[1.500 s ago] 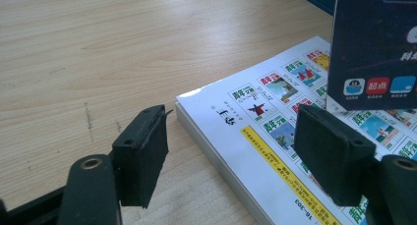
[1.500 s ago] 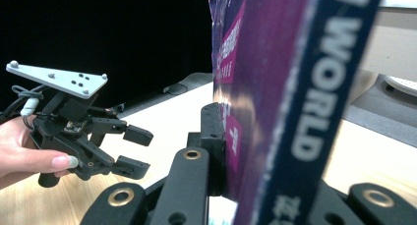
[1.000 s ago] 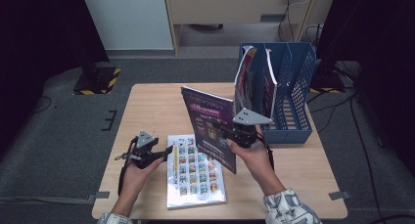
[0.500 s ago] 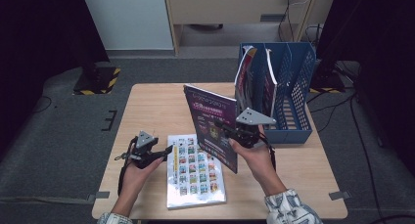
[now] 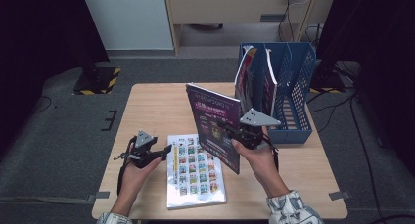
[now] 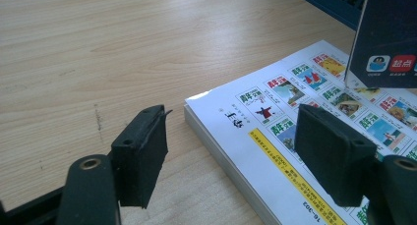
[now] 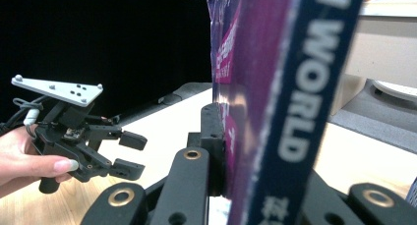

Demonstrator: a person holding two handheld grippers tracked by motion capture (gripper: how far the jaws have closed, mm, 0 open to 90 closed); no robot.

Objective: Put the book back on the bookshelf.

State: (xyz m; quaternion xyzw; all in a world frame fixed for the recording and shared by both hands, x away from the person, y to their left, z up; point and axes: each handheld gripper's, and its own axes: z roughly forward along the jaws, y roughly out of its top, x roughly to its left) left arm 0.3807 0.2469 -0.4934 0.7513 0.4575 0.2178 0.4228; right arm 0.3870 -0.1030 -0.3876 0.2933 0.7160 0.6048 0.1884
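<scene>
My right gripper is shut on the edge of a purple magazine and holds it upright above the table, just left of the blue file rack. In the right gripper view the jaws clamp the magazine's spine. A white book with rows of small colour pictures lies flat on the table. My left gripper stands open at that book's left edge. In the left gripper view one pad is over bare wood and the other over the book's cover, neither pressing on it.
The blue file rack stands at the table's right rear with two magazines upright in its left slots; its right slots are free. Bare wood lies behind and left of the white book. Grey floor surrounds the table.
The purple magazine in my right gripper has edged very slightly to the right. The left gripper has kept still.
</scene>
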